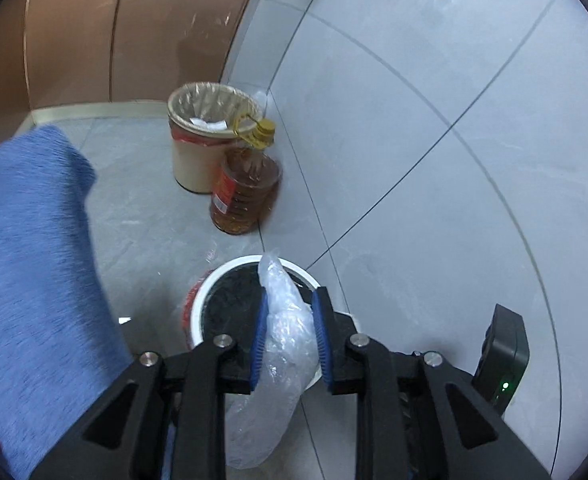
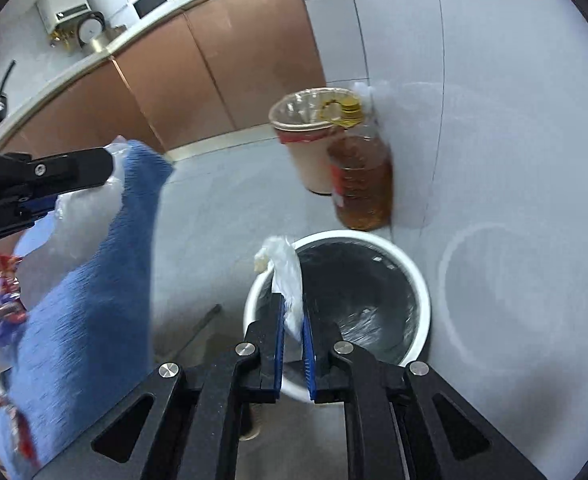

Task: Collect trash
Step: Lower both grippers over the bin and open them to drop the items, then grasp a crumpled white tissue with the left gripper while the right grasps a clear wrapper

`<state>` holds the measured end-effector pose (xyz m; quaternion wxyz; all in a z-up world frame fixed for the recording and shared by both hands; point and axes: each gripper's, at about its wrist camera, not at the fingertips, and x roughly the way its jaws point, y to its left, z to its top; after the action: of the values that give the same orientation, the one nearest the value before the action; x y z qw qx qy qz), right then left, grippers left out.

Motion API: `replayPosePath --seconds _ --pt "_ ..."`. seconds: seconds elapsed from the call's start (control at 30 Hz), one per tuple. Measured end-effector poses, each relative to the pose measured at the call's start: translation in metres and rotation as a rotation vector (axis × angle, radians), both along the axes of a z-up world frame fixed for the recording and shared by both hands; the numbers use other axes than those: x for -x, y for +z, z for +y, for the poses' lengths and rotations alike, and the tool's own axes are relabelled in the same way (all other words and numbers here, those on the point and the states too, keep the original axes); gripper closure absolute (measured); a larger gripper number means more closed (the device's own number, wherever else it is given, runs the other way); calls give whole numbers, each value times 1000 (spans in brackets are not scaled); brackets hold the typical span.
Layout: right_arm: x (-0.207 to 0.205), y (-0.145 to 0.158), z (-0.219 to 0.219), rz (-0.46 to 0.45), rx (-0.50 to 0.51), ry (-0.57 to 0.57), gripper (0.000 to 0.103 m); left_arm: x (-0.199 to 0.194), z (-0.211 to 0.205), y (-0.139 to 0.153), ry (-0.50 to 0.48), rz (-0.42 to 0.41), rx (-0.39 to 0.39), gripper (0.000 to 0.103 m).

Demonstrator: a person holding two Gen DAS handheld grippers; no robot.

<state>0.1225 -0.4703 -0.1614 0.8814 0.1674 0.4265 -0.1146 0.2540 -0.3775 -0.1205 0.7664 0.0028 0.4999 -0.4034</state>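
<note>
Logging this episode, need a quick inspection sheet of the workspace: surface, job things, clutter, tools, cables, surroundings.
Surface: grey tiled floor, white tiled wall beside it.
Job's things: clear plastic bag; white bin with black liner below; beige lined bin by the wall.
Clutter: oil bottle beside the beige bin; blue cloth; colourful wrappers.
Tools: left tool and right tool both shut on the plastic.
Cables: nothing seen.
Surroundings: brown cabinets, cluttered countertop.

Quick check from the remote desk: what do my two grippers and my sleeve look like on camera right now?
Both the left gripper and the right gripper are matte black linkage frames with silver pivot bolts and ribbed blue finger pads. A black box with a green light sits beside the left one. The sleeve is fuzzy blue fabric.
</note>
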Motion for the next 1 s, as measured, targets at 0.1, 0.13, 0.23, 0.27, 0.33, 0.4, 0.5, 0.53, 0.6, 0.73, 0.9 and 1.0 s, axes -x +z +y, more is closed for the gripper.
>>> replayPosePath --seconds 0.1,0.13,0.23,0.27,0.33,0.4,0.5,0.53,0.6,0.73,0.9,1.0 --pt "-9 -8 -11 28 24 -30 80 -9 -15 -18 -16 31 -22 72" --pt "-10 -11 -14 36 33 -42 78 -11 -20 -23 -17 42 -26 71" --pt "-10 -13 -23 36 27 -63 76 -13 -25 -27 -15 49 -28 70" --pt "-8 -11 -24 31 25 -66 74 -13 -26 -26 -14 46 -27 70" --pt "-8 -9 -23 26 30 -64 72 -11 -25 -23 -13 31 -30 70" --pt "-8 -6 -22 23 38 -60 71 -6 -16 -14 -4 0 -38 70" --pt "-10 2 -20 8 38 -61 69 -9 3 -5 31 -20 -44 70" --pt "-8 7 -18 1 39 -60 69 -10 11 0 44 -28 -43 70" --pt "-7 17 -13 -17 50 -52 68 -13 25 7 65 -47 -41 70" --pt "1 46 6 -58 75 -30 63 -19 72 29 125 -90 -26 70" --pt "12 83 38 -118 90 17 58 -28 150 50 239 -140 -25 70" --pt "19 106 68 -149 103 73 56 -35 213 58 339 -158 -32 70"
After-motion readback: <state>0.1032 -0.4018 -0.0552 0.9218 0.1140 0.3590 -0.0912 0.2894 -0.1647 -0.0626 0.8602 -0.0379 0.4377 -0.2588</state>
